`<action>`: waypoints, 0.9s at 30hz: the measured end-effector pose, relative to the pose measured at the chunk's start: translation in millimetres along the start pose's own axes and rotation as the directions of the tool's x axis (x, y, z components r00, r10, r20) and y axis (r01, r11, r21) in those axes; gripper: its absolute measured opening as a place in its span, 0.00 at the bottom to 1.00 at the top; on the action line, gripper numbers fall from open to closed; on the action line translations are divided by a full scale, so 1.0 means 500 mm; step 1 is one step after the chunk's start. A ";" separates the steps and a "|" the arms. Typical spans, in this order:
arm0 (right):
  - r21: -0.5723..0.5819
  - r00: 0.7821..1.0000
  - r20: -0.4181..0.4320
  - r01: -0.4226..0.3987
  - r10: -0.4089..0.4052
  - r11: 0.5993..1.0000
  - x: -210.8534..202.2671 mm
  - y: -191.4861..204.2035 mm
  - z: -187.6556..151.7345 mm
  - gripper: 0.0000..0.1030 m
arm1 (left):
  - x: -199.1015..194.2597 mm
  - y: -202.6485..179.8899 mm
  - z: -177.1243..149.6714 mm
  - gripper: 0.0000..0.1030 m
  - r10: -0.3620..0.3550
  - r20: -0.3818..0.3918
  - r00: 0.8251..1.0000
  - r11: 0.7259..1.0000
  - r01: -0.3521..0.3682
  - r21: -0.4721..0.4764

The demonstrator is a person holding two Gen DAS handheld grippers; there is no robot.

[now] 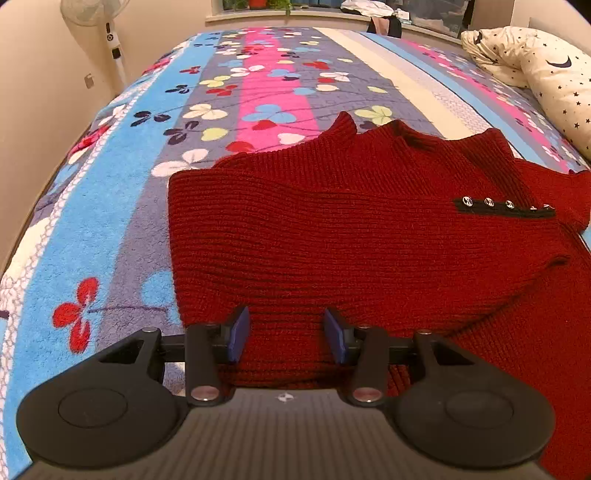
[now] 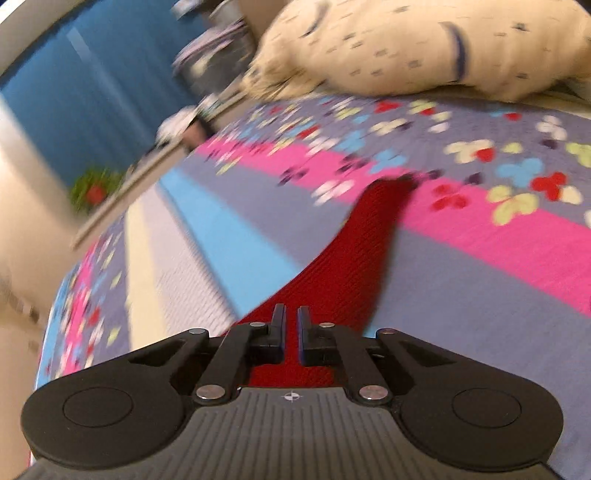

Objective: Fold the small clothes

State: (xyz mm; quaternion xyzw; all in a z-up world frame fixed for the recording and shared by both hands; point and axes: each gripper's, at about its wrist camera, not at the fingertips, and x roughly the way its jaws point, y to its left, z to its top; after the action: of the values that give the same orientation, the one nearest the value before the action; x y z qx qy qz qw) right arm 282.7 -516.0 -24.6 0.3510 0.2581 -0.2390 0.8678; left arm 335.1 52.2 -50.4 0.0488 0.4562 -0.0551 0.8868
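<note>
Up front on my left gripper (image 1: 287,334), the blue pads (image 1: 240,334) stand well apart over the near part of the red knit sweater (image 1: 351,236), with nothing pinched between them. My right gripper (image 2: 291,328) has its jaws drawn nearly together on a strip of the same red sweater (image 2: 354,254); the knit runs between the pads, so I read it as gripped. Only the left wrist view gives the garment as a whole: it lies spread on the bed, neck toward the far side, with a black button band (image 1: 504,206) carrying small shiny buttons on its right portion. The right wrist view is smeared with motion blur and shows just a narrow red tongue of knit stretching away from the jaws. Surface: a fleece bedspread (image 1: 258,92) striped blue, grey and pink with clover-like flowers. Room: a star-print pillow (image 1: 546,70) at the right edge, a white standing fan (image 1: 110,33) by the left wall, and a window sill (image 1: 277,16) with plants beyond the bed.
</note>
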 end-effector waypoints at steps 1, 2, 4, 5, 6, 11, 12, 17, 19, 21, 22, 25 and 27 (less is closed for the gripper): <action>0.035 1.000 0.014 0.010 -0.011 0.999 0.007 -0.022 0.008 0.06 | 0.001 0.001 -0.001 0.49 -0.001 0.000 1.000 1.000 0.001 -0.001; 0.079 0.999 0.028 0.018 -0.021 0.997 0.016 -0.047 0.016 0.06 | 0.002 0.003 -0.001 0.49 -0.003 0.000 1.000 1.000 0.003 -0.003; 0.154 0.998 0.042 0.040 -0.047 0.987 0.040 -0.093 0.024 0.09 | 0.002 0.005 -0.002 0.49 -0.005 0.001 1.000 1.000 0.005 -0.005; 0.186 0.998 0.039 0.044 -0.052 0.982 0.052 -0.112 0.025 0.09 | 0.002 0.005 -0.002 0.49 -0.004 0.001 1.000 1.000 0.004 -0.003; 0.224 0.998 0.030 0.040 -0.047 0.974 0.069 -0.134 0.026 0.10 | 0.002 0.005 -0.003 0.49 -0.003 0.002 1.000 1.000 0.003 0.000; 0.316 1.000 -0.018 0.024 -0.020 0.949 0.157 -0.204 0.011 0.11 | 0.001 0.002 -0.004 0.49 -0.001 0.005 1.000 1.000 0.001 0.003; 0.305 1.000 -0.026 0.014 -0.007 0.952 0.175 -0.205 0.005 0.11 | 0.001 0.002 -0.004 0.49 0.000 0.006 1.000 1.000 0.000 0.005; 0.212 1.000 -0.017 -0.014 0.018 0.977 0.235 -0.163 0.001 0.13 | 0.003 -0.001 -0.005 0.49 0.003 0.012 1.000 1.000 -0.003 0.011; 0.204 1.000 -0.003 -0.026 0.027 0.979 0.252 -0.149 0.003 0.14 | 0.004 -0.001 -0.005 0.49 0.003 0.014 1.000 1.000 -0.003 0.011; 0.222 0.998 0.006 -0.065 0.065 0.973 0.272 -0.143 0.004 0.20 | 0.003 -0.003 -0.006 0.49 0.004 0.017 1.000 1.000 -0.004 0.013; 0.233 0.996 0.007 -0.090 0.091 0.968 0.281 -0.140 0.005 0.22 | 0.004 -0.004 -0.006 0.49 0.005 0.018 1.000 1.000 -0.006 0.016; 0.262 0.978 -0.003 -0.202 0.210 0.944 0.305 -0.128 0.010 0.28 | 0.005 -0.007 -0.008 0.49 0.010 0.024 1.000 1.000 -0.010 0.027; 0.276 0.965 -0.009 -0.250 0.263 0.928 0.317 -0.121 0.010 0.40 | 0.007 -0.008 -0.008 0.49 0.009 0.026 1.000 0.999 -0.010 0.032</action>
State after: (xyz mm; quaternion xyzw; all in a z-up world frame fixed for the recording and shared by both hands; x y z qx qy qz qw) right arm 367.3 -595.7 -148.5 0.5031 0.1943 -0.1487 0.8289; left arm 333.3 48.6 -55.9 0.0644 0.4434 -0.0586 0.8921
